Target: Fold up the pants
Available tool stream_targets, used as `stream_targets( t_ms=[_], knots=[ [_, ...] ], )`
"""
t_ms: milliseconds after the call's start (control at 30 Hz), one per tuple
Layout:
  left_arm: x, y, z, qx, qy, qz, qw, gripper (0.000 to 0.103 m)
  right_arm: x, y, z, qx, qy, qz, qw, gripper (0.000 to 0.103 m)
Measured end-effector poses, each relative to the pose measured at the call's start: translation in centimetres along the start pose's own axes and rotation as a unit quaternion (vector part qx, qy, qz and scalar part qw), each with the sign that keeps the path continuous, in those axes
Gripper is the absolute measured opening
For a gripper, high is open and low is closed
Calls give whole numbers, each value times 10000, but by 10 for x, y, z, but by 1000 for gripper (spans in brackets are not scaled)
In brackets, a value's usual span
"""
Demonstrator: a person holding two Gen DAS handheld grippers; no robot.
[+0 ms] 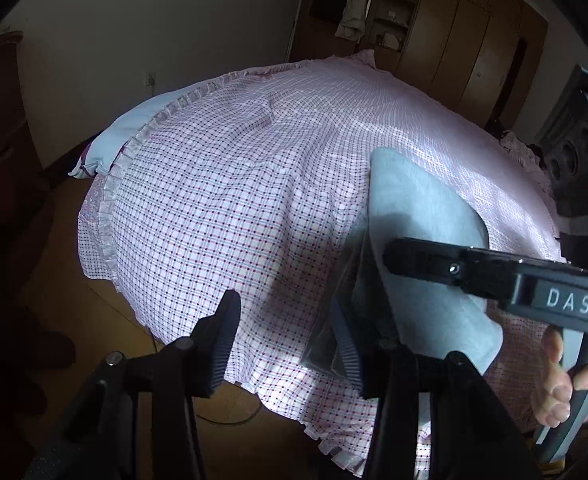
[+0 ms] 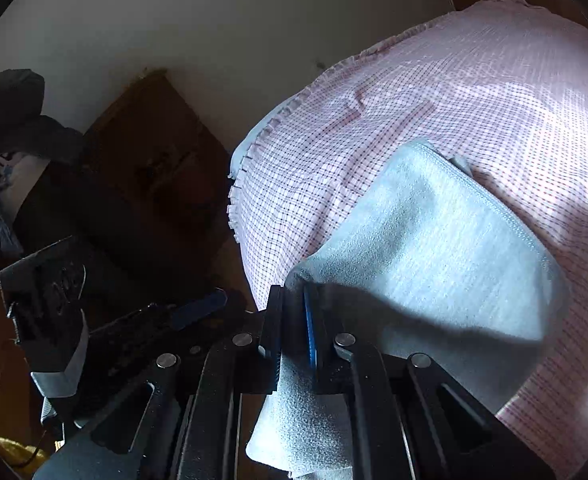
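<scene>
Pants [image 2: 433,248] of light blue fleece lie on the checked bedspread [image 1: 222,200], pinched by the right gripper [image 2: 294,336]; the left gripper [image 1: 286,344] is spread.

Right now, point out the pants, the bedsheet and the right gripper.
pants [image 2: 433,248], right wrist view, on the flat grey cloth.
bedsheet [image 1: 222,184], left wrist view, on bare checked fabric.
right gripper [image 2: 294,332], right wrist view, between its fingertips.

Black hand-held gripper [image 1: 288,344], ribbed pads [image 1: 224,344]
</scene>
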State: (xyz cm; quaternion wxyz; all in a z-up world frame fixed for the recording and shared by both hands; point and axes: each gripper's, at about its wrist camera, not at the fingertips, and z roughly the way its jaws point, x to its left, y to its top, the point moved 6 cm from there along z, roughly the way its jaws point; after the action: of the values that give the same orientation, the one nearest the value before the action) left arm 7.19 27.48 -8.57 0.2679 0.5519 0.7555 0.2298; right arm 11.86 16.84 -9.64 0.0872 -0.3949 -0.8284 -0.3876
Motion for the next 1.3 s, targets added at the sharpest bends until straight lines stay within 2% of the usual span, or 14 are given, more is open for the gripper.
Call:
stream_targets(
  t_ms=[100,133,233,367,467,500,567,733,900,1100,1300],
  knots=[
    [10,-3,8,189,204,-81,9996,49,1,0,22,184,-100,-181,9996,4],
    [13,-4,10,240,240,-142,9993,49,-2,-2,30,265,-140,-180,9994,7],
    [16,-4,14,356,242,-264,9987,49,-14,-10,36,389,-133,26,9991,9],
    [8,6,12,390,238,-177,9988,49,-16,-15,20,325,104,243,9991,25],
    [-4,15,8,347,67,-70,9994,49,-15,-28,-9,319,640,495,9962,33],
    [-8,17,6,335,28,-50,9994,50,-16,-34,-21,277,682,512,9960,35],
    [-16,19,5,327,-77,-17,9994,52,-24,-42,-40,135,467,477,9977,39],
    [-32,20,14,505,-321,-39,9982,53,-54,-57,-72,-200,-406,404,9982,41],
    [-36,17,22,627,-167,44,9979,53,-83,-71,-76,-184,-868,735,9933,44],
    [-36,14,26,713,-210,66,9972,53,-105,-81,-60,55,-710,1192,9903,45],
    [-38,10,36,820,-377,103,9959,53,-104,-88,-46,125,-657,1176,9908,45]
  ],
)
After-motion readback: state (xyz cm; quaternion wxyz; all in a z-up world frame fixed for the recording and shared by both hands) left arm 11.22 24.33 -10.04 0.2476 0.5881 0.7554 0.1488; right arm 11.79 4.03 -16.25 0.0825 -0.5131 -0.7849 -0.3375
